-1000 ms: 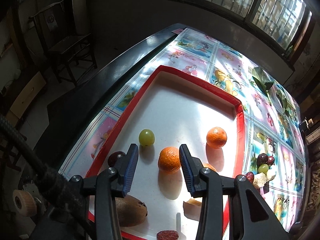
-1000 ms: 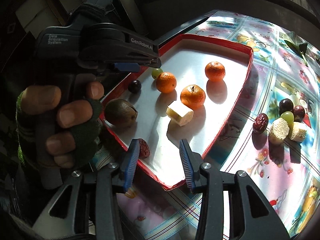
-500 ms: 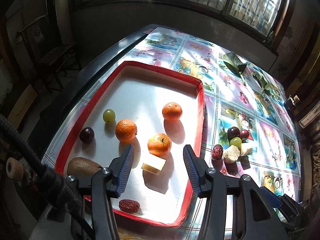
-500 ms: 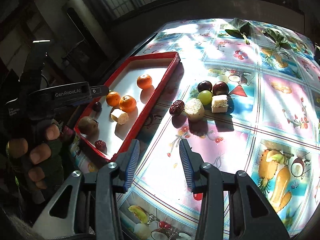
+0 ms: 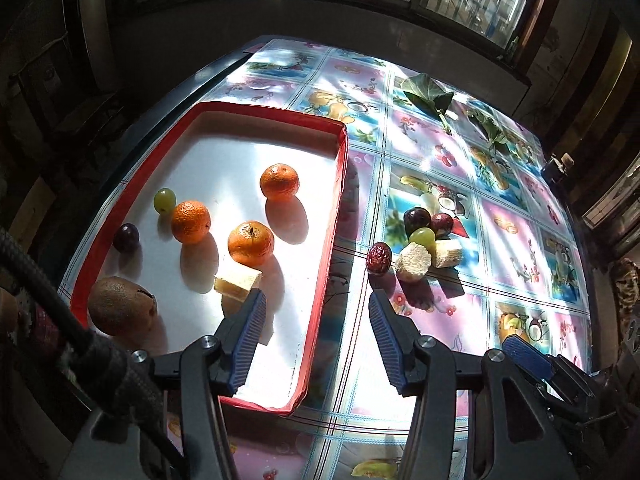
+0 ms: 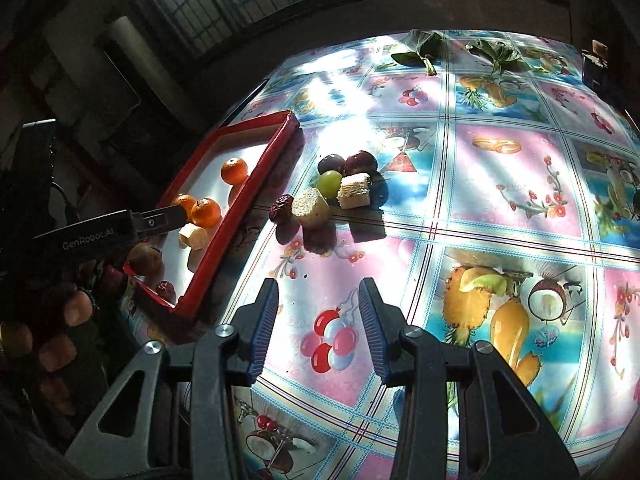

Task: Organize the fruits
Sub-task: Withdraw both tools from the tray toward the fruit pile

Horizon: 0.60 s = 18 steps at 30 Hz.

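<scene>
Three oranges (image 5: 251, 241), a green grape (image 5: 164, 199), a kiwi (image 5: 121, 306) and a pale chunk (image 5: 237, 279) sit in the red tray (image 5: 328, 240); more fruit huddles beside it on the worktop (image 6: 500, 184). The left tool (image 5: 314, 334) and the right tool (image 6: 318, 326) both hover wide open, holding nothing

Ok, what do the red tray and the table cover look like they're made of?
The red tray looks like thin card or paperboard: matte white floor, folded red walls, slightly bent near corner. That's a guess. The table cover looks like glossy plastic or oilcloth, since its printed fruit squares throw bright sun glare.
</scene>
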Each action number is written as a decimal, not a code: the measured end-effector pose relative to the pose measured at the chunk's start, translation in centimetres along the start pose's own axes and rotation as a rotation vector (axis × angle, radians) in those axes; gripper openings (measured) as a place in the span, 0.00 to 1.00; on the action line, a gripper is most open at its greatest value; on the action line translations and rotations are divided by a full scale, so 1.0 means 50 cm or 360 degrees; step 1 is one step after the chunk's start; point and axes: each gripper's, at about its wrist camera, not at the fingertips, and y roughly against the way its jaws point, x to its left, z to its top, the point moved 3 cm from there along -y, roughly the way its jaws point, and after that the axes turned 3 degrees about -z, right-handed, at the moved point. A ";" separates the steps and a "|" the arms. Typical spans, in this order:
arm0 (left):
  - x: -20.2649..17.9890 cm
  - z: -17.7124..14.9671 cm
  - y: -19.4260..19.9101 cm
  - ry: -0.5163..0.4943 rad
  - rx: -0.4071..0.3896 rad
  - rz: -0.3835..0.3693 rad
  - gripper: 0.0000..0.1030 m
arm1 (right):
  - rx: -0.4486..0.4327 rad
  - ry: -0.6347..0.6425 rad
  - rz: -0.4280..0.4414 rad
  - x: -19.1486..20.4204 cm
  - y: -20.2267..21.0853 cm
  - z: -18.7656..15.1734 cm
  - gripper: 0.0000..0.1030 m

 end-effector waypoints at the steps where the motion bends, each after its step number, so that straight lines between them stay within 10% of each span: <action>1: -0.005 -0.003 -0.001 -0.0005 0.0006 -0.0006 0.52 | -0.0001 -0.0005 0.0000 -0.005 0.001 -0.002 0.42; 18: -0.053 -0.027 -0.003 -0.0076 0.0039 -0.0069 0.52 | -0.0005 -0.0027 -0.0024 -0.023 0.006 -0.003 0.42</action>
